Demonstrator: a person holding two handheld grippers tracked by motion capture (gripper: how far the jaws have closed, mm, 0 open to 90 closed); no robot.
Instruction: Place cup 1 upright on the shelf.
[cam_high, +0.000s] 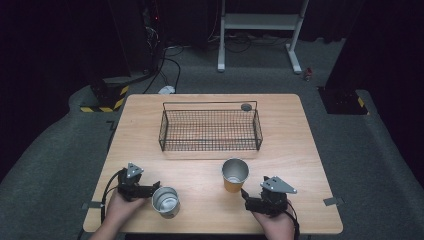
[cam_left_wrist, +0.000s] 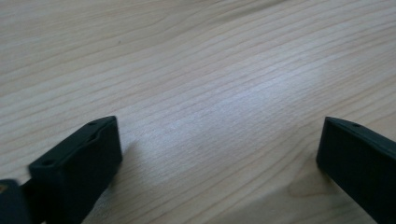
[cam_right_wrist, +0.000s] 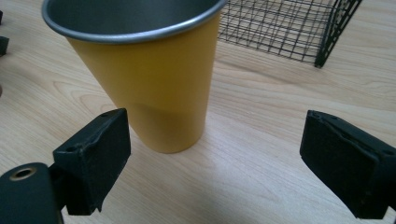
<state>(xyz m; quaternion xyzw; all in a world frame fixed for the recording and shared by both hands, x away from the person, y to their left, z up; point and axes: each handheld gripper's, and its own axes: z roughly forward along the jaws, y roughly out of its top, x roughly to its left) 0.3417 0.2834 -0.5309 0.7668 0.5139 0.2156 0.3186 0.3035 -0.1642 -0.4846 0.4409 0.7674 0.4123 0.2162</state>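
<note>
Both claws stand apart on the bench, the right claw just short of the yellow cup, the left claw beside the silver cup.

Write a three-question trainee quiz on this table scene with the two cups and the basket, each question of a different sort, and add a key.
1. True or false: the right gripper is shut on the yellow cup.
2. Multiple choice: where does the wire basket stand relative to both cups? A) between them and the person B) beyond them, farther from the person C) on top of one of them
3. Fill in: the left gripper sits beside the ______ cup.

Key
1. False: its jaws stand wide apart, and the cup stands just ahead of them, towards the left-hand jaw in the right gripper view.
2. B
3. Silver; the left gripper view shows open jaws over bare table.
</note>
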